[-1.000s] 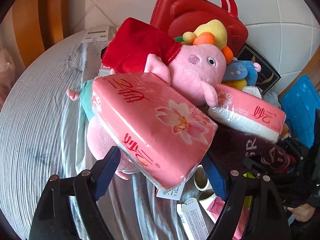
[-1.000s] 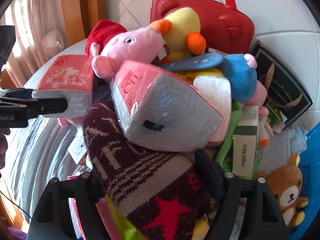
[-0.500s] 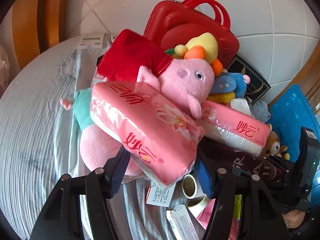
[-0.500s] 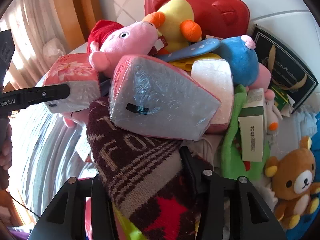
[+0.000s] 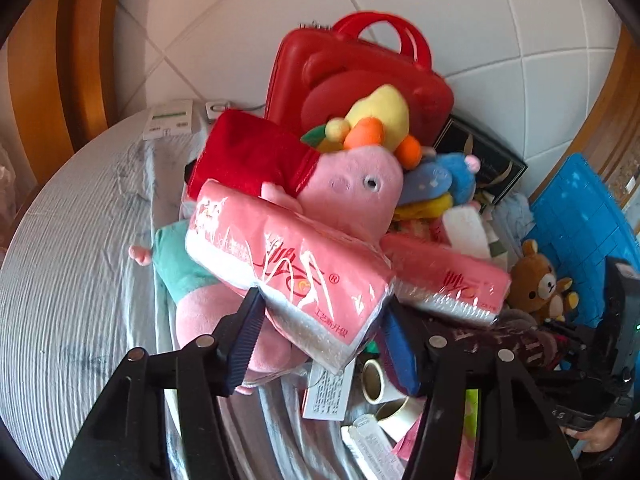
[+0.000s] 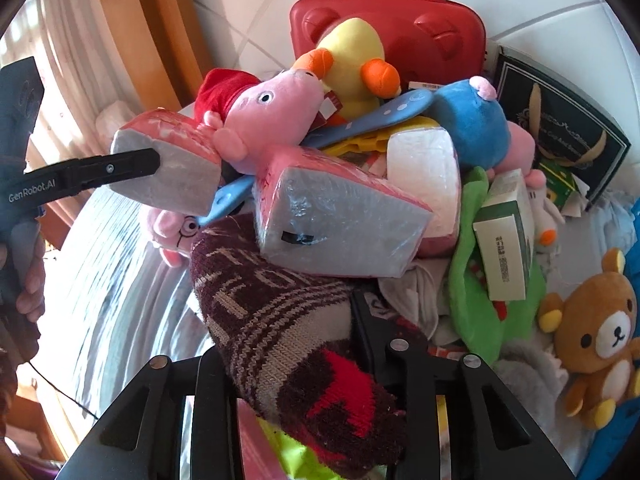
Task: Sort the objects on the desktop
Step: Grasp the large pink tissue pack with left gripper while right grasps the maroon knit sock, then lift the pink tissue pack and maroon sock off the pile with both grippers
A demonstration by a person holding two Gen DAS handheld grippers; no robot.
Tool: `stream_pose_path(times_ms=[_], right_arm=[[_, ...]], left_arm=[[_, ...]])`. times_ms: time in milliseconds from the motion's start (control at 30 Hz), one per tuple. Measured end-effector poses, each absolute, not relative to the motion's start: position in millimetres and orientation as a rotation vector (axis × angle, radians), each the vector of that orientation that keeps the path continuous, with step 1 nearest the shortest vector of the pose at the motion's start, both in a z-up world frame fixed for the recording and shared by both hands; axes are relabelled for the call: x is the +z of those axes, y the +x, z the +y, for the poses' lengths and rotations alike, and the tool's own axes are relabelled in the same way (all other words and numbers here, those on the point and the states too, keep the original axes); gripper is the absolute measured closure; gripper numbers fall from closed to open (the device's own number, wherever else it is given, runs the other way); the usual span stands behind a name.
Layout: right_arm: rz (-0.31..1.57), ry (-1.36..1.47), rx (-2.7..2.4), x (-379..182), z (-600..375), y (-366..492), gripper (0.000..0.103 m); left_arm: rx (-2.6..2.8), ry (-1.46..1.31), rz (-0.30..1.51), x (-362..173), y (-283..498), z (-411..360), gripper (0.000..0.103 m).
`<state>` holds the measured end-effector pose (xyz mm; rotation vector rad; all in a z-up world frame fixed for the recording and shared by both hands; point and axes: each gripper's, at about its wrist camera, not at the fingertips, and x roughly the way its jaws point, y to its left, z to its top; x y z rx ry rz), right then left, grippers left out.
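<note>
Glossy, crinkled plastic film wraps the pink tissue pack (image 5: 296, 264). The pig toy (image 5: 352, 192) is soft matt plush. A coarse knitted sock (image 6: 288, 320) looks woolly. The far red case (image 5: 360, 76) is smooth, shiny plastic; the bedsheet (image 5: 72, 260) is ribbed cloth.

A white tiled wall (image 5: 400, 0) meets wooden trim (image 5: 44, 80) behind.

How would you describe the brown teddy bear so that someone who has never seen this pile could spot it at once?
Start at the red carry case standing against the white wall behind the pile, then go to the pile's right edge, by the blue mat. The teddy bear sits there apart from the heap, beyond the green plush. It is the only brown toy, with a white muzzle and yellow paws.
</note>
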<state>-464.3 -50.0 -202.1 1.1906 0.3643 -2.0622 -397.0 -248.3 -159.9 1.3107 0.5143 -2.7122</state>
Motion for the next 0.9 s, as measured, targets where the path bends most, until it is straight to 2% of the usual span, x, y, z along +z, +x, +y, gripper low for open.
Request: stream_pose_path(times_ms=[200,367,433,467,567,600,700,900], right_arm=[[0.401,1.186,-2.045,-204,-48,-456,0.069],[0.403,1.192,-2.038,-204,-47,-457,0.069],[0.407,1.193,-2.036,-205,-48,-458,0.068],[0.406,1.194,-2.033,-206,-48,-459,0.068],[0.411,1.199,-2.028,-207,-50,-459,0.068],[0.415,1.199,-2.026,-206,-50,-458,0.067],[0.426,1.199,-2.018,-207,-50,-457,0.067],[0.41,1.203,-2.02,-207,-48,-457,0.067]], left_arm=[[-2.618,1.33,0.798,-193,-386,-261,0.038],[-2.612,1.257,0.829,-181,-370,-272,0.038],[-2.593,1.248,0.893,-186,-365,-276,0.031],[-2.575,1.251,0.955,-193,-365,-280,0.027],[-2.52,1.235,1.199,-208,-367,-290,0.027],[-2.519,1.229,1.227,-209,-368,-290,0.027],[-2.545,1.232,1.167,-201,-374,-287,0.027],[-2.561,1.183,1.197,-194,-363,-295,0.027]])
